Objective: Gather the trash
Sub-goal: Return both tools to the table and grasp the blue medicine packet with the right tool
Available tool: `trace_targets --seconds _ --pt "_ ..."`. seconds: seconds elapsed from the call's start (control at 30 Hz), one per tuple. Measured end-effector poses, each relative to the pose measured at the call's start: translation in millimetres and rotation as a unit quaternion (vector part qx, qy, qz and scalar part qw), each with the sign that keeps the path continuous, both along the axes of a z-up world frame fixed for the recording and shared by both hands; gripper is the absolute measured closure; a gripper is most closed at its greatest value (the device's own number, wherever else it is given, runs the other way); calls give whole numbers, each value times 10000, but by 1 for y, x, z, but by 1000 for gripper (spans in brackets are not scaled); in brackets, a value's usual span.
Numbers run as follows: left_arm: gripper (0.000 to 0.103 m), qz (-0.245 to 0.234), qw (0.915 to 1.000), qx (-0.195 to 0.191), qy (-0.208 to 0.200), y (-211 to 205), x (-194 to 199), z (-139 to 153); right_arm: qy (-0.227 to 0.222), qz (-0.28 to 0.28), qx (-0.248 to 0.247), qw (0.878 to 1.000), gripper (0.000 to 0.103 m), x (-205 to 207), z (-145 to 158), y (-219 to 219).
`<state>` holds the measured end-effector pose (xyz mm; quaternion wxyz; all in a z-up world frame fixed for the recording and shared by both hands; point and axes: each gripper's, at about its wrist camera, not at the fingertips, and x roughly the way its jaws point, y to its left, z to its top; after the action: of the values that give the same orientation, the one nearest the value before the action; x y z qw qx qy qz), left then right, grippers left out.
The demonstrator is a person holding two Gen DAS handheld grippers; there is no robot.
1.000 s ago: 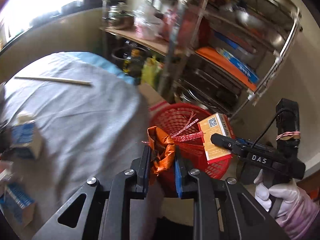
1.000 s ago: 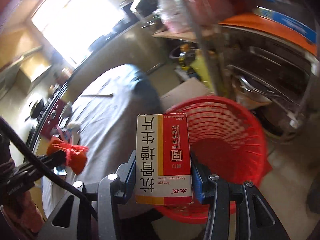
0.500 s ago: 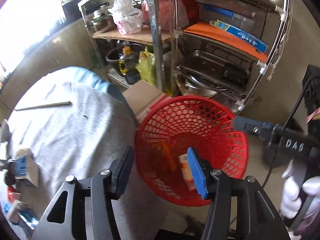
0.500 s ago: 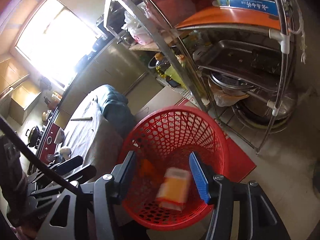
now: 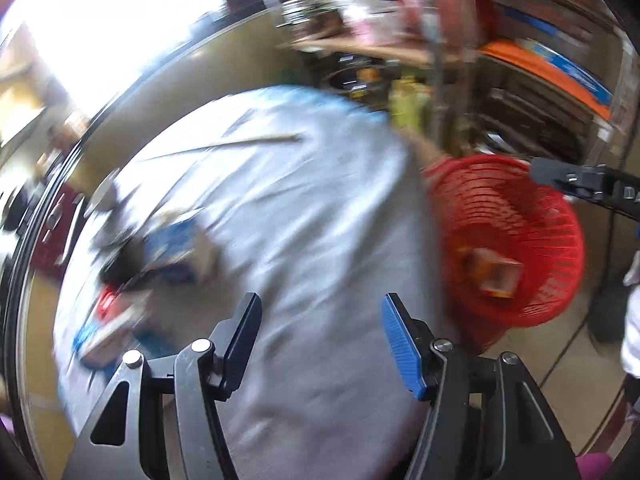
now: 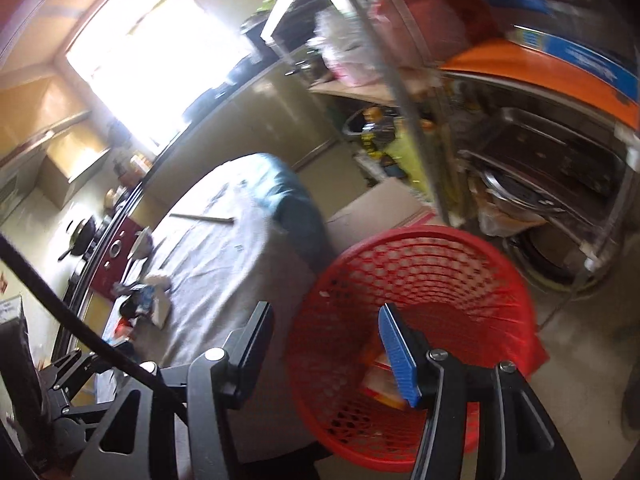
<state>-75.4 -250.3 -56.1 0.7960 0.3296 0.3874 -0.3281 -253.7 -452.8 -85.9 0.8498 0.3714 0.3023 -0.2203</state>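
Note:
A red mesh basket (image 5: 520, 208) (image 6: 420, 236) stands on the floor beside a table under a grey cloth (image 5: 300, 220) (image 6: 224, 264). A yellow-and-red box (image 5: 496, 276) (image 6: 380, 380) lies inside the basket. My left gripper (image 5: 320, 304) hovers over the cloth, its jaws opening with nothing between them. My right gripper (image 6: 325, 312) (image 5: 580, 182) is open and empty over the basket's near rim. A blue-and-white carton (image 5: 176, 248) (image 6: 148, 300) and a red scrap (image 5: 106, 304) lie blurred at the table's left end.
A thin stick (image 5: 240, 144) (image 6: 204, 218) lies at the far end of the cloth. A metal shelf rack (image 6: 520, 140) full of pans stands behind the basket, with a cardboard box (image 6: 380, 208) at its foot. A stove (image 6: 80, 240) runs along the left wall.
Both grippers opened: the orange wrapper and the yellow-and-red box dropped into the basket. The left gripper then swung left from over the basket to over the table.

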Motion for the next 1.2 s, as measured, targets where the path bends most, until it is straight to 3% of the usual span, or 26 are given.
trace_targets --seconds 0.23,0.53,0.83,1.2 --pt "40 1425 9897 -141 -70 101 57 9 33 954 -179 9953 44 74 15 56" --pt "40 2556 9665 -184 146 205 99 -12 142 2090 -482 9766 44 156 28 147" --pt "40 2981 9538 -274 250 252 126 -23 323 2830 -564 9569 44 213 23 216" --pt "40 3117 9490 -302 375 275 151 -35 488 3399 -583 9374 44 254 15 266"
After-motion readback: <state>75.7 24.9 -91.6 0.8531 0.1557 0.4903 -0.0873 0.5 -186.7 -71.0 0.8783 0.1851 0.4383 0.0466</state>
